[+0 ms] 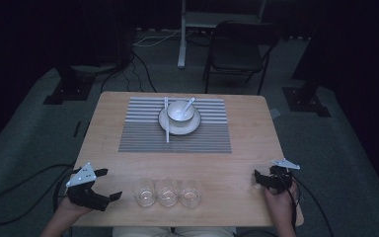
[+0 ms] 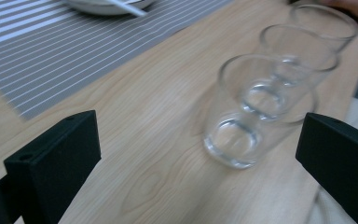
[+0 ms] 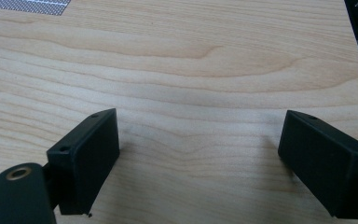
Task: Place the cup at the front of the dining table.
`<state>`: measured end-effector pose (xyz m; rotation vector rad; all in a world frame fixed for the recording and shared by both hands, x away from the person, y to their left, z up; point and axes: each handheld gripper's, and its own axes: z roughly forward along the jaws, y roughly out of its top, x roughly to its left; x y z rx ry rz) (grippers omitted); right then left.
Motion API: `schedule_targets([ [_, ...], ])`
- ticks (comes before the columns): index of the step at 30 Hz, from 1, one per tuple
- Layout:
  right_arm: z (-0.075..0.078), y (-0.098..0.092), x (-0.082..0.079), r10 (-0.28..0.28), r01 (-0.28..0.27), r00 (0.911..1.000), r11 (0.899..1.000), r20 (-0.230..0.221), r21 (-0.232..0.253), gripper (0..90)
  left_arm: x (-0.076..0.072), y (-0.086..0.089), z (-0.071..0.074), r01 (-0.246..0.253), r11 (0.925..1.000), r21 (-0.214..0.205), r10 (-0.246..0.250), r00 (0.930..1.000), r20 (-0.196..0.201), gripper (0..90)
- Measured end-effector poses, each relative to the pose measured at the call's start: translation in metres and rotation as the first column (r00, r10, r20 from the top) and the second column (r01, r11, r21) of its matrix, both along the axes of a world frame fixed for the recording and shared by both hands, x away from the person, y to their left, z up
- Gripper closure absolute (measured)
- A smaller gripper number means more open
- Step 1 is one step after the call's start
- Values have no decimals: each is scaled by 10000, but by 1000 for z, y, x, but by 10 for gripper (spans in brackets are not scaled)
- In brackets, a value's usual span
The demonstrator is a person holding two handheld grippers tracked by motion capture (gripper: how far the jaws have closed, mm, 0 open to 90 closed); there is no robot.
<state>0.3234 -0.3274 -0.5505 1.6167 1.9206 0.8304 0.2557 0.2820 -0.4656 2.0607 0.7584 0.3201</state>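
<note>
Three clear glasses stand in a row near the table's front edge: the left glass (image 1: 144, 191), the middle glass (image 1: 168, 190) and the right glass (image 1: 191, 191). My left gripper (image 1: 111, 183) is open at the front left, a short way from the left glass. In the left gripper view the gripper (image 2: 198, 126) has its jaws wide apart, and the nearest glass (image 2: 228, 140) stands ahead, not between them. My right gripper (image 1: 257, 178) is open over bare wood at the front right. The right gripper view shows nothing between that gripper's (image 3: 199, 119) jaws.
A grey striped placemat (image 1: 143, 133) lies at the far middle of the wooden table (image 1: 246, 148). On it are a white plate (image 1: 180, 129), a bowl (image 1: 180, 111) with a spoon (image 1: 190, 102), and white chopsticks (image 1: 167, 123). Beyond the table stands a dark chair (image 1: 237, 49).
</note>
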Motion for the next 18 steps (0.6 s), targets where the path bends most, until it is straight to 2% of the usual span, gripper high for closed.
schedule_targets([
  [1,0,0,0,-1,1,10000,10000,2,-1,118,2,-6,2,246,9997,-35,-245,9997,11,0],
  [3,0,0,0,-1,1,10000,10000,2,0,118,3,-10,3,299,9995,36,-299,9996,12,0],
  [6,0,0,0,0,0,10000,10000,-1,-1,118,6,-25,6,804,9967,91,-804,9968,-17,0],
  [7,0,0,0,-2,2,10000,10000,-1,1,118,7,-29,6,832,9964,139,-832,9965,27,0],
  [11,0,0,0,-2,2,10000,10000,2,2,118,11,-44,9,1332,9910,103,-1331,9911,-20,0],
  [15,0,0,0,-1,1,10000,10000,6,6,118,15,-59,9,1567,9874,220,-1565,9876,-95,0],
  [18,0,0,0,0,0,10000,10000,7,7,118,17,-70,8,1899,9812,347,-1893,9817,-198,0],
])
